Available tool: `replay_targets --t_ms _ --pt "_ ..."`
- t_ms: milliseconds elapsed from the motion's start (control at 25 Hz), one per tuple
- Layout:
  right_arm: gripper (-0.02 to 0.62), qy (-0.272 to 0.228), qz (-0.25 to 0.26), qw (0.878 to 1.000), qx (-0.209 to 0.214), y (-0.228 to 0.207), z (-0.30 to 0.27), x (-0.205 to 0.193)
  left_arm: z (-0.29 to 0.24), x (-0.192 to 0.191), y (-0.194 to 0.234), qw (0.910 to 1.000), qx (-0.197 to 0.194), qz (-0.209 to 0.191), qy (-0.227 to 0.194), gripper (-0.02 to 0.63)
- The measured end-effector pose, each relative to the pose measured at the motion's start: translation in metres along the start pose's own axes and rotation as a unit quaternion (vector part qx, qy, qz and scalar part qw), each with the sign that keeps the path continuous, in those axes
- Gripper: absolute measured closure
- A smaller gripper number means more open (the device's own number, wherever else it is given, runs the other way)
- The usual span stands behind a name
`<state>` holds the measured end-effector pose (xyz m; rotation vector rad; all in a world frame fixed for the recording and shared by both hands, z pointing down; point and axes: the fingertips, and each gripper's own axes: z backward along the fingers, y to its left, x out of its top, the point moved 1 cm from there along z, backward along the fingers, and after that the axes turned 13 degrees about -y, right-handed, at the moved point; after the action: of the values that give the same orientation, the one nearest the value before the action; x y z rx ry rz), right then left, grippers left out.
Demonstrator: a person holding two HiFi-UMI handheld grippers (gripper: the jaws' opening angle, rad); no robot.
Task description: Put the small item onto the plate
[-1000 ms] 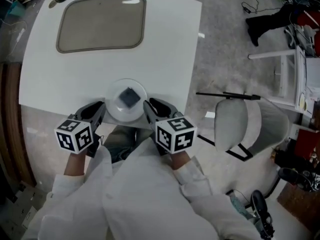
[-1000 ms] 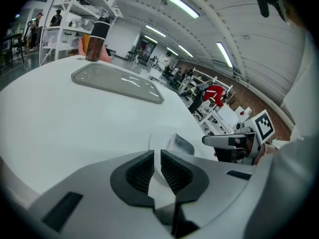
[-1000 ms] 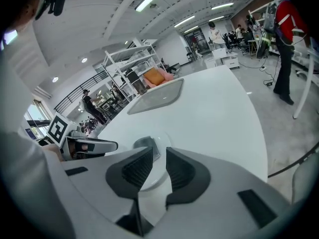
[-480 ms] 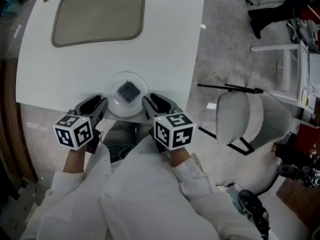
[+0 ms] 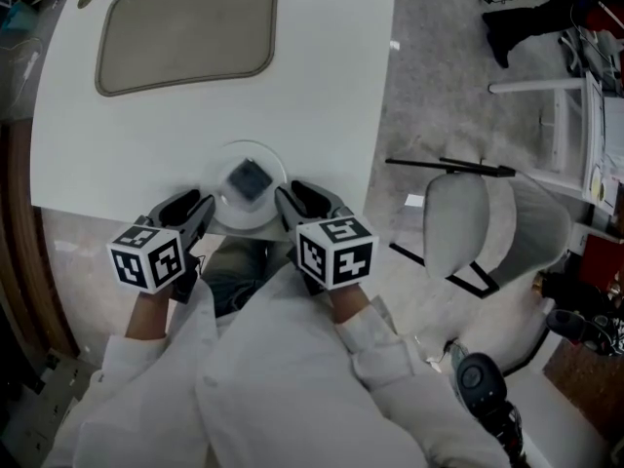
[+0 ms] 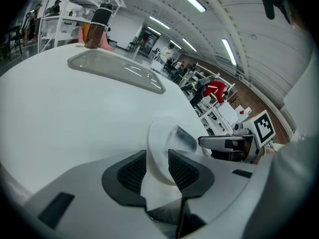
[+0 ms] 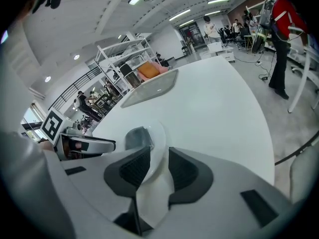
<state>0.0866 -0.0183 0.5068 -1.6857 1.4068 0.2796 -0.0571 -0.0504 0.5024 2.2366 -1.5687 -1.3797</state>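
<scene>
Jaws of the left gripper (image 6: pixel 157 159) have just been opening and now stand apart, with the left rim of the white plate (image 5: pixel 220 206) between the ribbed pads but not clamped. The right gripper (image 7: pixel 159 164) mirrors it at the plate's right rim, its pads also spread and the thin edge loose between them. On the middle of the plate lies the small item (image 5: pixel 250 177), dark grey and square. The plate sits at the near edge of a white table (image 5: pixel 322 86); a beige tray (image 5: pixel 185 29) lies well apart at the far end. The print in view is coded, not lettered: a marker cube (image 5: pixel 146 258) of black-and-white squares on the left gripper, a second cube (image 5: pixel 336 252) on the right.
</scene>
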Motion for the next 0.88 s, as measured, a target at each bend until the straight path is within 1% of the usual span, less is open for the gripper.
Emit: replay_targets --t_ms 240,560,760,880 --pt "0.492 0.016 -0.003 1.0 0.005 0.0025 -0.004 -0.006 -0.0017 0.0013 0.0003 0.9997 0.002 0.026 -0.004 0.485" --pt "0.494 0.022 -0.004 1.0 0.006 -0.003 -0.003 -0.0055 -0.0035 0.0005 -0.0002 0.9997 0.009 0.021 -0.002 0.486" --pt "0.494 0.026 -0.019 0.999 0.012 -0.0028 -0.0034 -0.0045 -0.0053 0.0025 -0.0011 0.9991 0.003 0.042 -0.002 0.486" --pt "0.494 0.029 -0.018 0.999 0.012 -0.0013 -0.0047 -0.005 -0.0067 0.0027 -0.0021 0.9992 0.001 0.04 0.0 0.486"
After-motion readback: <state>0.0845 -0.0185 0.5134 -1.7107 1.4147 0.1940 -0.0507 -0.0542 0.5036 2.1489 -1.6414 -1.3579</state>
